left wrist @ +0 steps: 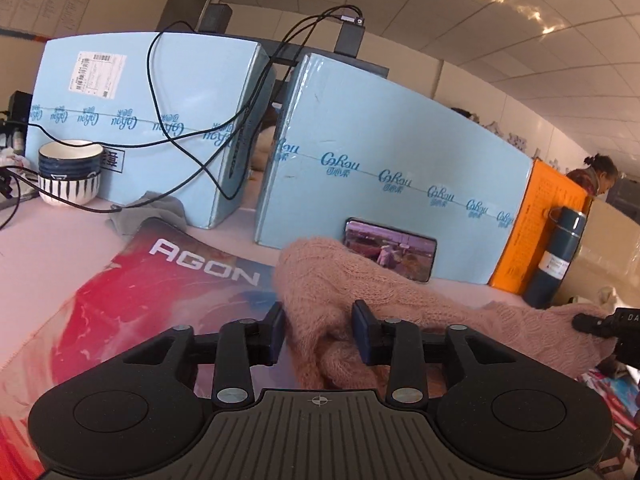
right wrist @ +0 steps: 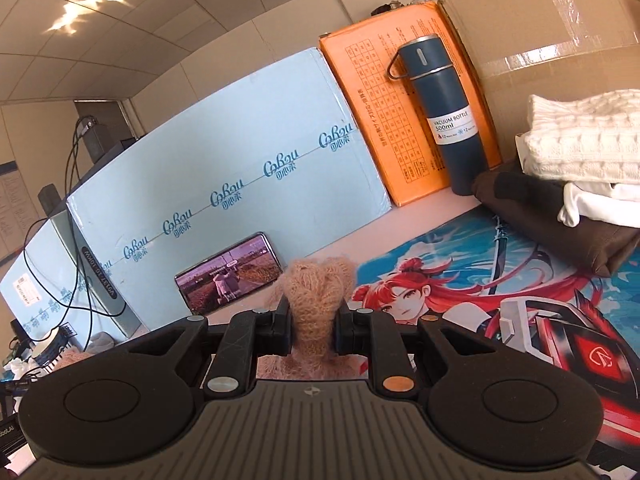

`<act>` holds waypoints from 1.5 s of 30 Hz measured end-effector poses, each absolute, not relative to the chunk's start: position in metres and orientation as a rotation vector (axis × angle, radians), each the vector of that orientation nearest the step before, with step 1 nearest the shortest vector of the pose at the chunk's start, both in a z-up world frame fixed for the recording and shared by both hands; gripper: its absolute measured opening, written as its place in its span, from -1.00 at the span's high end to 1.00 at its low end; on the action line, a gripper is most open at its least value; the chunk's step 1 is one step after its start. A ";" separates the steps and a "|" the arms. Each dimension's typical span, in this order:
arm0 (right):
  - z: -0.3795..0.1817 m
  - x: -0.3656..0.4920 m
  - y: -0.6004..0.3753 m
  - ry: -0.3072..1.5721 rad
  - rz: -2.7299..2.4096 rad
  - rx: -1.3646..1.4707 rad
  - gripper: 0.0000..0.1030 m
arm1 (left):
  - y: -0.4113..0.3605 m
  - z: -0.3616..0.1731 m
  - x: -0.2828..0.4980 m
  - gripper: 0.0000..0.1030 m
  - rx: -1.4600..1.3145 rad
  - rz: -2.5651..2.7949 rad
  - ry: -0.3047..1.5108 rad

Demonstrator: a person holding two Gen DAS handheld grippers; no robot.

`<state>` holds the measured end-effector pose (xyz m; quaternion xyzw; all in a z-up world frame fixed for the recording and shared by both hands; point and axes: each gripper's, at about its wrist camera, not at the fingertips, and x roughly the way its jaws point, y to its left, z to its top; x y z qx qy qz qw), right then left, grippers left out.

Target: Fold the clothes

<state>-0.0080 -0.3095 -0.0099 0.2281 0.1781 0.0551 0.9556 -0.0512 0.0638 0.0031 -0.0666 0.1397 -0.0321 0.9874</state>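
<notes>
Pink and fuzzy, the sweater (left wrist: 384, 292) lies bunched on the mat just in front of the phone (left wrist: 390, 249). Your right gripper (right wrist: 313, 322) pinches a tuft of it. Your left gripper (left wrist: 318, 330) is spread, with wool between its fingers. Squeeze it too, then lift both sides evenly so the wool won't stretch.

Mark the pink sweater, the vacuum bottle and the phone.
pink sweater (left wrist: 332, 280), left wrist view, fuzzy bunched body.
vacuum bottle (right wrist: 448, 120), right wrist view, blue body.
phone (right wrist: 230, 276), right wrist view, lit screen.
</notes>
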 end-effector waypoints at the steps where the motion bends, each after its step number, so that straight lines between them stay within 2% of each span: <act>1: -0.015 -0.007 -0.312 0.371 0.111 0.471 0.68 | 0.060 0.002 -0.052 -0.77 -0.094 -0.046 0.293; 4: -0.026 -0.003 -0.318 0.399 0.101 0.518 0.48 | 0.047 0.001 -0.055 -0.82 0.036 -0.010 0.319; 5: -0.028 -0.002 -0.320 0.408 0.100 0.530 0.36 | 0.041 0.003 -0.056 -0.85 0.089 -0.022 0.313; 7: -0.031 -0.001 -0.323 0.429 0.102 0.546 0.06 | 0.027 0.004 -0.055 -0.88 0.186 -0.053 0.311; 9: -0.033 0.000 -0.325 0.442 0.111 0.562 -0.38 | 0.011 0.003 -0.051 -0.90 0.260 -0.112 0.322; 12: -0.036 0.004 -0.324 0.484 0.106 0.562 -0.59 | -0.011 -0.007 -0.039 -0.94 0.338 -0.183 0.381; 16: -0.040 0.010 -0.320 0.536 0.110 0.543 -0.60 | -0.019 -0.018 -0.025 -0.95 0.366 -0.168 0.450; 20: -0.041 0.011 -0.312 0.542 0.109 0.486 -0.56 | 0.002 -0.018 -0.011 -0.94 0.281 -0.115 0.516; 21: -0.041 0.011 -0.310 0.544 0.107 0.470 -0.42 | 0.007 -0.019 -0.011 -0.93 0.278 -0.107 0.518; 22: -0.041 0.011 -0.308 0.547 0.104 0.454 -0.29 | 0.014 -0.019 -0.011 -0.78 0.257 -0.107 0.517; 23: -0.041 0.011 -0.307 0.551 0.101 0.440 0.02 | 0.021 -0.019 -0.012 -0.39 0.227 -0.113 0.515; 24: -0.041 0.012 -0.305 0.557 0.095 0.428 0.22 | 0.027 -0.018 -0.012 -0.06 0.200 -0.112 0.511; 25: -0.041 0.013 -0.305 0.562 0.093 0.421 0.30 | 0.031 -0.017 -0.012 0.51 0.190 -0.100 0.498; 26: -0.041 0.013 -0.305 0.561 0.094 0.414 0.45 | 0.036 -0.015 -0.012 0.64 0.186 -0.085 0.479; 30: -0.030 0.011 -0.300 0.520 0.079 0.344 0.58 | 0.049 -0.002 -0.009 0.69 0.150 -0.017 0.390; 37: 0.006 0.016 -0.312 0.372 -0.019 0.290 0.61 | 0.067 0.032 0.006 0.69 0.039 0.056 0.235; 41: 0.009 0.024 -0.332 0.326 -0.090 0.321 0.61 | 0.086 0.025 0.019 0.65 -0.078 0.052 0.294; 45: -0.009 0.032 -0.344 0.387 -0.098 0.366 0.61 | 0.105 0.004 0.033 0.52 -0.161 0.066 0.411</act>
